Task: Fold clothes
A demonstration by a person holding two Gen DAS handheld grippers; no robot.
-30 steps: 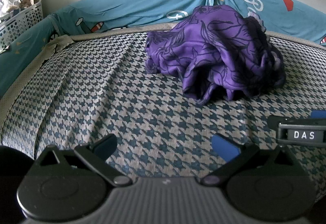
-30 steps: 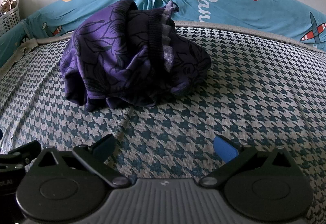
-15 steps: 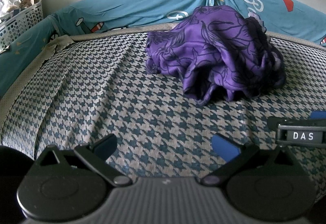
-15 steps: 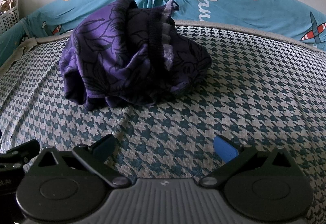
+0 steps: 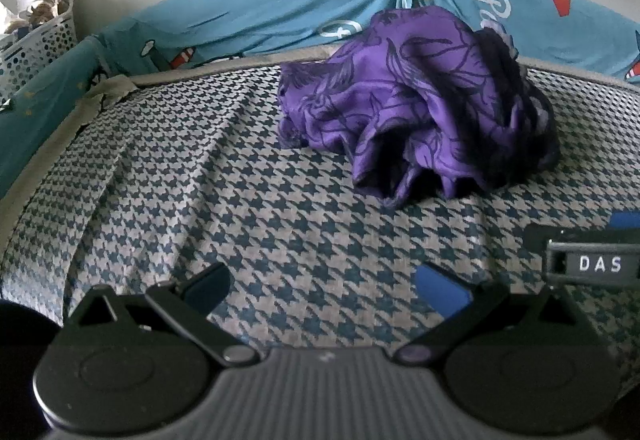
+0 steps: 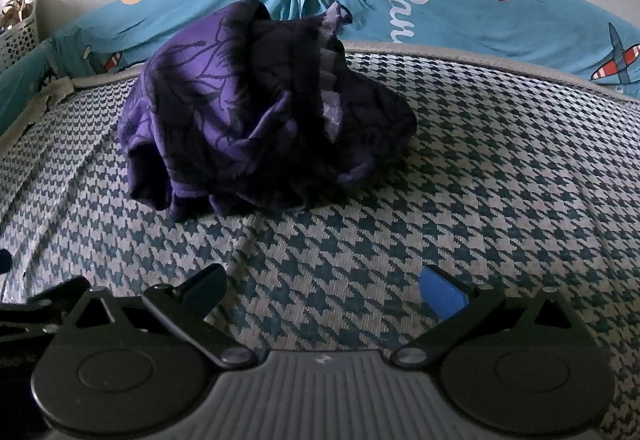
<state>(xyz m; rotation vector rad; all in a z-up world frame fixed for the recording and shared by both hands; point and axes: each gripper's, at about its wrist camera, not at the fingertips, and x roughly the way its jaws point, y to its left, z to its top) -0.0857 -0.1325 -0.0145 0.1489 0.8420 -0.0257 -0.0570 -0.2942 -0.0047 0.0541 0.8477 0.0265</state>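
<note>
On the houndstooth bed cover (image 5: 240,199), toward the far edge and just short of the teal printed bumper (image 5: 280,15), the purple floral garment (image 5: 420,107) sits as a crumpled mound, bunched up on itself with a loose hem fold hanging open on the near side. I have both tools low over the cover and well short of the cloth: my left hand-held gripper (image 5: 322,290) is released, fingers spread with nothing between them, and my right hand-held gripper (image 6: 324,290) is likewise spread wide and empty. From the right wrist view I see a darker gathered band (image 6: 304,79) running over the top of the heap, which I judge to be a waistband or ruffled edge, though I cannot tell what kind of garment it is. The garment is plainly not folded as it lies, so I judge the work to be getting it flat. To do that well I would look for two points on one edge, such as that band, rather than pinch the middle of the mound, since a grab there would only lift the whole lump. The fabric looks thin and slippery, so I would take a deep bite with each pair of fingers and keep the cover underneath out of the pinch. A white perforated basket (image 5: 36,47) stands off at the far left, clear of the work.
</note>
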